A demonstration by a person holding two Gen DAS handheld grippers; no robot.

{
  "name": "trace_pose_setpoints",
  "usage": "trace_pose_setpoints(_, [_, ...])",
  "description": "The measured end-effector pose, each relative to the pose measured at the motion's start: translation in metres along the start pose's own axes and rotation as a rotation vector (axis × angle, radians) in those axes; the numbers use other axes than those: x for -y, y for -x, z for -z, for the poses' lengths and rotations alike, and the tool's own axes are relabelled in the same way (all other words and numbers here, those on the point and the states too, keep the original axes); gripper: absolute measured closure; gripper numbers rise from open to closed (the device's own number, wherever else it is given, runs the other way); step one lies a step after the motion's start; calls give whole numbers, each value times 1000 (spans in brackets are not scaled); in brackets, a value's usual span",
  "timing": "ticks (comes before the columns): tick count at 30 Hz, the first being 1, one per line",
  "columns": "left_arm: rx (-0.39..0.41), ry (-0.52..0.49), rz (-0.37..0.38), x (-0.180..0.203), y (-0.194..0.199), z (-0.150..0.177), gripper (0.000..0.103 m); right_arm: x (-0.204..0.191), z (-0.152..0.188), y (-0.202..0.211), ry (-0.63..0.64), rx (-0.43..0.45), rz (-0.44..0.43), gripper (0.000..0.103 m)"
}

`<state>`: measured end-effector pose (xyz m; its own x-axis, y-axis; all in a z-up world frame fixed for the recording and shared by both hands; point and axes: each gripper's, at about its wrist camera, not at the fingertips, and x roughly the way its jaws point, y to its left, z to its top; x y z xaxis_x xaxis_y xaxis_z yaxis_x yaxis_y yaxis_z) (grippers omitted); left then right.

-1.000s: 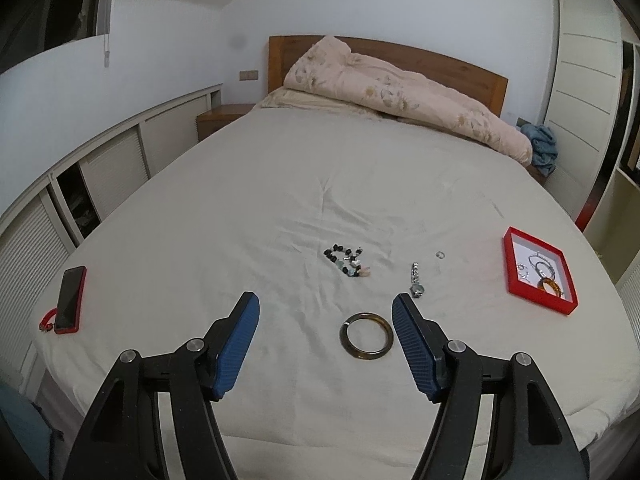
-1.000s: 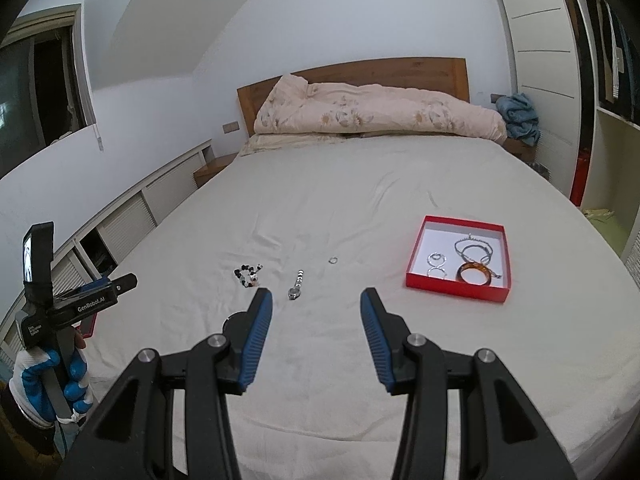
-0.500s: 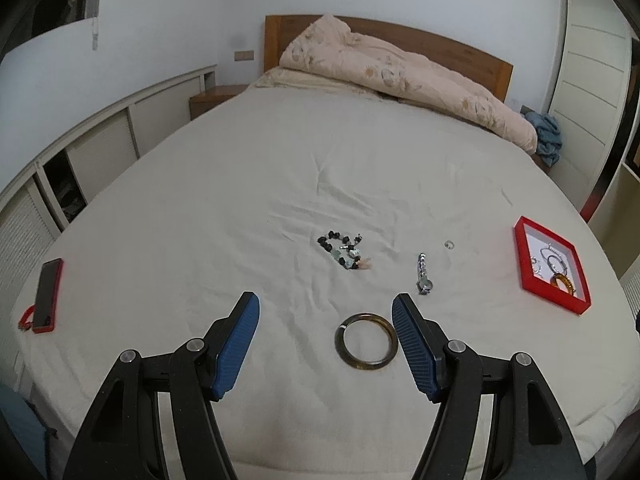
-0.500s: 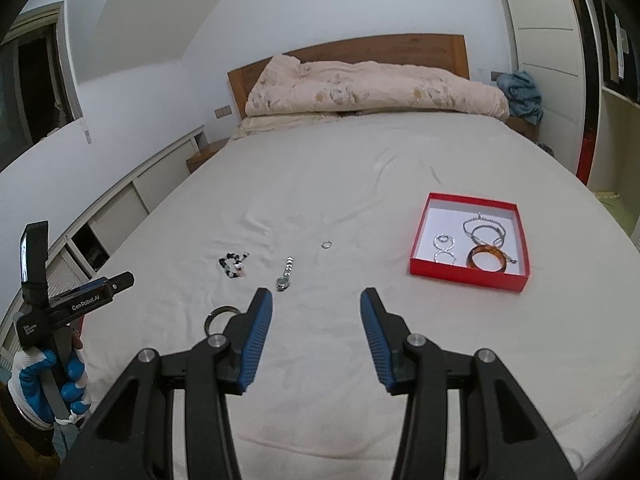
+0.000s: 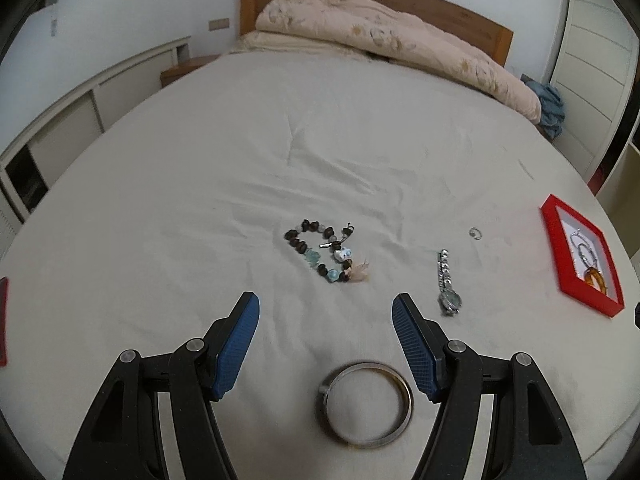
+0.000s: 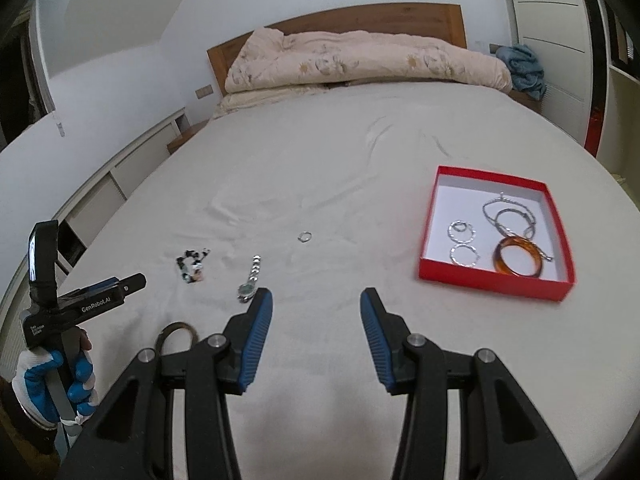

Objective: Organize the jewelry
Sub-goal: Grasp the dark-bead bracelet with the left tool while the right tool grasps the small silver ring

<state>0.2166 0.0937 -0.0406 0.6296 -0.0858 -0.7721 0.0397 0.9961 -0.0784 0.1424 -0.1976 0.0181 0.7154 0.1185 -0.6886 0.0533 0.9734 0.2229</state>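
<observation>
On the white bed sheet lie a dark bangle (image 5: pixel 366 404), a beaded bracelet (image 5: pixel 322 254), a silver watch (image 5: pixel 448 284) and a small ring (image 5: pixel 475 233). My left gripper (image 5: pixel 326 320) hangs open above the sheet, the bangle just below its fingers, the beads beyond them. The red box (image 6: pixel 496 232) on the right holds an amber bangle (image 6: pixel 519 262), silver hoops and a chain. My right gripper (image 6: pixel 316 312) is open and empty over bare sheet, with the watch (image 6: pixel 250 280) by its left finger, the ring (image 6: pixel 305 236) ahead and the box to its right.
A rumpled pink duvet (image 6: pixel 360 60) lies against the wooden headboard (image 5: pixel 420 4). Low white cabinets (image 5: pixel 80 120) run along the left wall. A red phone (image 5: pixel 3 320) sits at the sheet's left edge. A gloved hand (image 6: pixel 52 380) holds the left gripper's handle.
Both grippers have moved forward and down toward the sheet, so the jewelry looks larger and nearer. The bangle has slid from ahead of the left fingers to beneath them. Jaw widths are unchanged.
</observation>
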Motion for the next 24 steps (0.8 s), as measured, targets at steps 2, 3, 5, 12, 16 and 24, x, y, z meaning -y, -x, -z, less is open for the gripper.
trace_pose_setpoints(2, [-13,-11,7,2,-17,-4,35,2,-3,-17,-2,-10,-2,59])
trace_pose_setpoints(3, [-19,-14,9,2,-24,-5,35,2,-5,-26,0,-15,-3,59])
trace_pose_setpoints(5, [-32,-22,17,3,-37,-8,35,2,-8,-44,3,-25,-7,59])
trace_pose_setpoints(12, [-89,-63,27,-2,-82,-16,35,-3,-17,-104,16,-62,-36,59])
trace_pose_setpoints(16, [-117,-87,29,-6,-102,-21,35,-5,-20,-137,20,-86,-50,59])
trace_pose_setpoints(24, [-91,-139,35,-4,-113,-28,39,-7,-30,-194,28,-115,-50,60])
